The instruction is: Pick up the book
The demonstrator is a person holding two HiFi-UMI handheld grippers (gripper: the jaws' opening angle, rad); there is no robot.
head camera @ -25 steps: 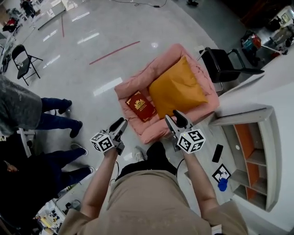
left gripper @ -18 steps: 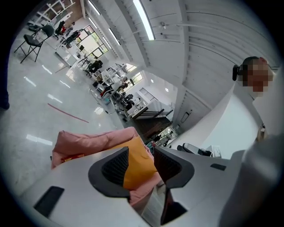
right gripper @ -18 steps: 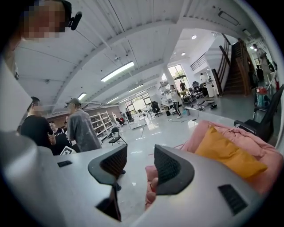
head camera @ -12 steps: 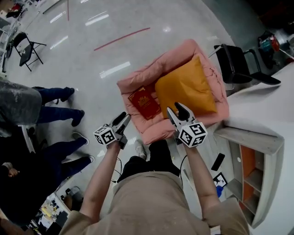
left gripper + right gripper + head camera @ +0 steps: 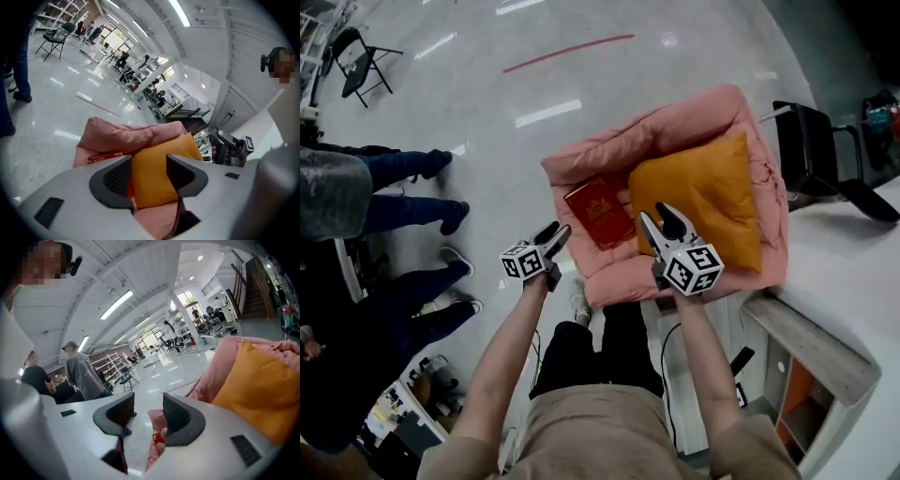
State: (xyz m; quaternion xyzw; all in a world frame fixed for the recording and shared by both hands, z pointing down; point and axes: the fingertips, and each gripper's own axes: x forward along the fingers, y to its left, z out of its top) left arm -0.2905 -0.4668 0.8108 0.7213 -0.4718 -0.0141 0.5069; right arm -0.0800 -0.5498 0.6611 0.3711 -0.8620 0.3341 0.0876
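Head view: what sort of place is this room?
Probably a big open lab or workshop hall: a glossy floor with a red tape line, a black folding chair, and distant desks in the left gripper view.

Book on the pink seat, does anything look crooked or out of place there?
Only slightly: the red book lies flat in the pink seat, turned at an angle to its edges, beside the orange pillow. No damage shows.
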